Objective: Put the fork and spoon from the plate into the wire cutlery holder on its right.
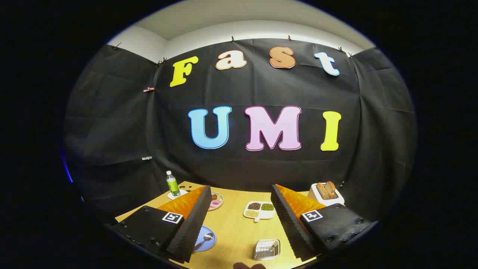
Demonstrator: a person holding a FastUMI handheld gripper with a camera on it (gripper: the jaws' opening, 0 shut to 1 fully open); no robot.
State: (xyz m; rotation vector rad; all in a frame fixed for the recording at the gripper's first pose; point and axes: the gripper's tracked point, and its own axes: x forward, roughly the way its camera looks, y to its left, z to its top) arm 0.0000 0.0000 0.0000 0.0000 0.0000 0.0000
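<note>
gripper: the gripper (241, 220) is wide open with nothing in it, held high and well back from the table (235, 231), pointed more at the wall than at the work. My guess is that's just the starting pose, so nothing's been picked up yet

blue plate: the blue plate (209, 244) sits right by the left finger, half tucked behind it

spoon: one spoon (204, 240) lying on that plate, bowl end pointing away from the fingers, handle running under the left finger

fork: can't make one out tbh, probably behind the left finger on the covered part of the plate

wire cutlery holder: one wire cutlery holder (266, 249), on the plate's right, between the fingers and nearer the right one. Looks empty, so both pieces are still to go

other stuff, all further back: one divided dish of beans (259, 210), one small plate of food (216, 201), one bottle (172, 184) on a coaster, one toaster (324, 193) with two slices sticking up

bottom of view: something that looks like fingertips (248, 265), hard to tell
</note>
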